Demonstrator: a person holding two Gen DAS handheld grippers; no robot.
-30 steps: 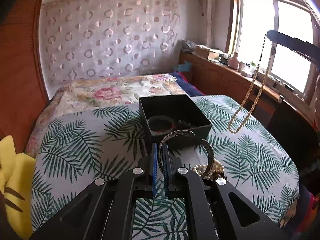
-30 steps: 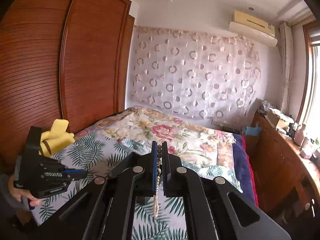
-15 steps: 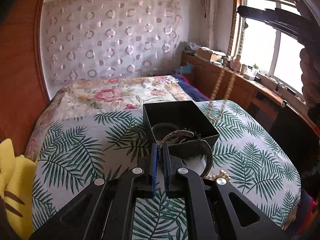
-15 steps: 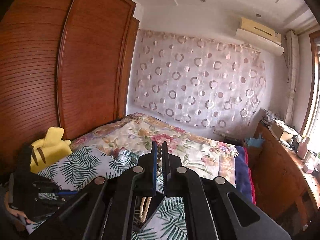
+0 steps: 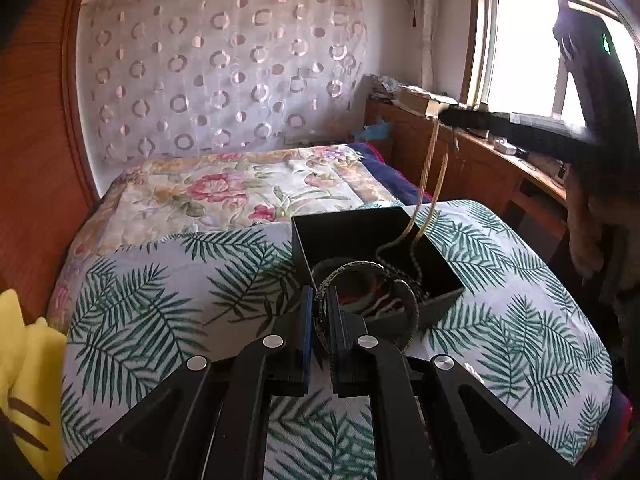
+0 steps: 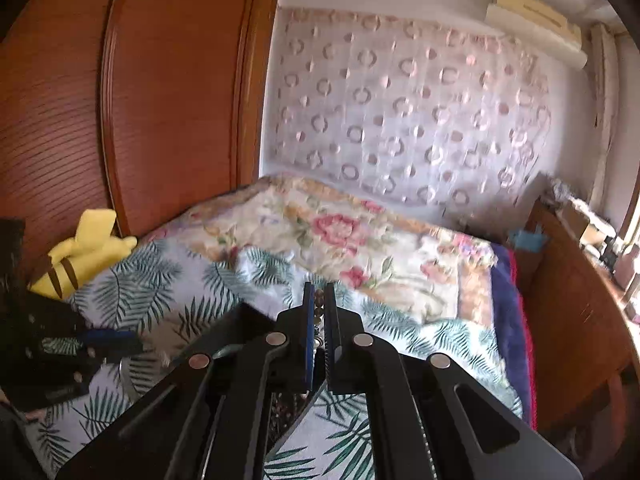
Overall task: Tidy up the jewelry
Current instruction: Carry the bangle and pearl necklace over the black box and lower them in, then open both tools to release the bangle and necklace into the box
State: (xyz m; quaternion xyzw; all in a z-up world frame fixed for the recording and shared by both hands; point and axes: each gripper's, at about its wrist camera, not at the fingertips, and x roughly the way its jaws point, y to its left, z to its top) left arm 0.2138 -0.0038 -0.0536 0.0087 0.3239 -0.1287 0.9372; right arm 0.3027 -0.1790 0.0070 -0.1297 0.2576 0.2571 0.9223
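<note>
My left gripper (image 5: 319, 300) is shut on a patterned metal bangle (image 5: 406, 300), held just in front of the open black box (image 5: 340, 232) on the palm-leaf cloth. My right gripper (image 6: 319, 296) is shut on a long beaded necklace (image 5: 430, 168). It hangs from the right gripper's tip (image 5: 444, 117) above the box, and its lower end lies coiled inside the box (image 5: 400, 258). Other bracelets lie in the box (image 5: 358, 292). In the right wrist view only a few beads (image 6: 319, 306) show between the fingers.
The palm-leaf cloth (image 5: 160, 304) covers the bed's near part, a floral quilt (image 5: 224, 192) lies behind. A yellow plush toy (image 5: 24, 360) sits at the left edge. A wooden wardrobe (image 6: 120, 100) is left, a wooden ledge (image 5: 480, 152) under the window is right.
My right gripper swung the necklace left and down, so its lower end now rests inside the box. My left gripper moved forward with the bangle, closer to the box.
</note>
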